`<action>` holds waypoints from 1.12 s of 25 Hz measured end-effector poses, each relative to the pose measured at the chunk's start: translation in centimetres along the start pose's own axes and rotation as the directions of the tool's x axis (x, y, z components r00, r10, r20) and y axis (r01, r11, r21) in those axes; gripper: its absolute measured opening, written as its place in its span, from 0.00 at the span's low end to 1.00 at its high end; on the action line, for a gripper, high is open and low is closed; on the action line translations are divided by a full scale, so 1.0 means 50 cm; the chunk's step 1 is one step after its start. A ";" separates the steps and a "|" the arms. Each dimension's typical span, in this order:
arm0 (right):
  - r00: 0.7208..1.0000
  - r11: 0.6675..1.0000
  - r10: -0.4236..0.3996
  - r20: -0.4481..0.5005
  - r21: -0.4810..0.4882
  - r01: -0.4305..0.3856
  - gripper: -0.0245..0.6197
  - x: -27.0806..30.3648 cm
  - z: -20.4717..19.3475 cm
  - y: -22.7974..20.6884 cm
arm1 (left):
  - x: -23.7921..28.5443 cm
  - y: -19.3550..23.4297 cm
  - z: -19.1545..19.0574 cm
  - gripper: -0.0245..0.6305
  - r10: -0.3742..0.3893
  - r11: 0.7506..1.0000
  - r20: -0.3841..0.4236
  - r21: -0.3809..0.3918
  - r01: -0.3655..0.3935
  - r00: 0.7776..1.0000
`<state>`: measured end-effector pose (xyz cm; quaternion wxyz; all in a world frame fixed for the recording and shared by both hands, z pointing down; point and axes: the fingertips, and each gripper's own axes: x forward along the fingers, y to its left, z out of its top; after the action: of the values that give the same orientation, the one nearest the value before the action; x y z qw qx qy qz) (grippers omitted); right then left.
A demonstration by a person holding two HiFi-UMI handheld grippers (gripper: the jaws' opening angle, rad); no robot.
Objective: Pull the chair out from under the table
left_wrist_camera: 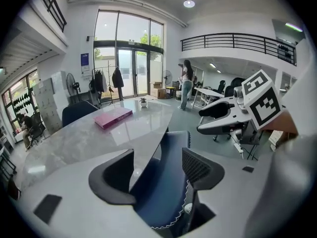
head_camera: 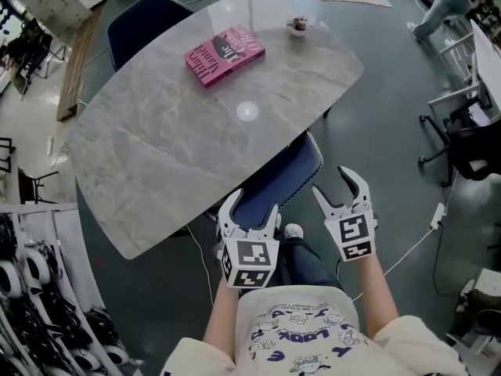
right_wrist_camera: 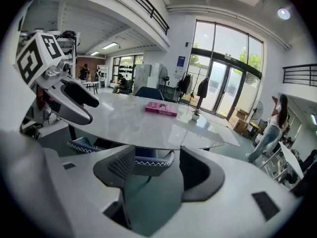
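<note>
A dark blue chair [head_camera: 282,175] with white stitching is tucked under the near edge of the grey marble table [head_camera: 156,147]; only its back shows. My left gripper [head_camera: 250,210] is open, and its jaws straddle the top edge of the chair back [left_wrist_camera: 163,182]. Whether they touch it I cannot tell. My right gripper [head_camera: 338,185] is open and holds nothing. It hangs over the floor just to the right of the chair. In the right gripper view the chair back [right_wrist_camera: 148,156] lies beyond the open right gripper [right_wrist_camera: 151,167], under the table [right_wrist_camera: 138,125].
A pink book [head_camera: 225,55] and a small plant pot [head_camera: 298,26] lie on the table. A second blue chair [head_camera: 145,22] stands at its far side. A black office chair [head_camera: 462,143] and desks are at the right, and a cable [head_camera: 407,249] runs over the floor.
</note>
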<state>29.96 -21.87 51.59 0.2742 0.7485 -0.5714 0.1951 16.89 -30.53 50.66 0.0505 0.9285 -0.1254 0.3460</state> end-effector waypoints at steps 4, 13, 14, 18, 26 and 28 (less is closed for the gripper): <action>0.999 0.998 0.036 -0.031 -0.047 -0.038 0.49 0.012 -0.022 0.013 | 0.010 -0.020 -0.033 0.51 -0.003 1.000 -0.058 0.018 0.004 0.998; 0.987 0.932 0.134 -0.090 -0.327 -0.156 0.49 0.036 -0.043 0.047 | 0.034 -0.065 -0.101 0.51 -0.010 0.998 -0.153 0.062 0.019 0.988; 0.985 0.916 0.144 -0.095 -0.365 -0.169 0.49 0.040 -0.043 0.051 | 0.037 -0.067 -0.107 0.51 -0.009 0.997 -0.163 0.073 0.021 0.987; 0.976 0.851 0.184 -0.118 -0.478 -0.218 0.50 0.061 -0.048 0.073 | 0.047 -0.069 -0.126 0.51 0.002 0.995 -0.193 0.102 0.018 0.981; 0.958 0.669 0.214 -0.190 -0.686 -0.285 0.50 0.098 -0.073 0.116 | 0.072 -0.073 -0.165 0.51 -0.011 0.990 -0.283 0.131 0.050 0.959; 0.953 0.619 0.222 -0.208 -0.725 -0.303 0.50 0.107 -0.076 0.123 | 0.079 -0.073 -0.173 0.49 -0.011 0.988 -0.306 0.143 0.058 0.952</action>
<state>25.57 -24.71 58.92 0.5537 0.4668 -0.6893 0.0171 15.30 -26.22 59.77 0.0051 0.8672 -0.0734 0.4926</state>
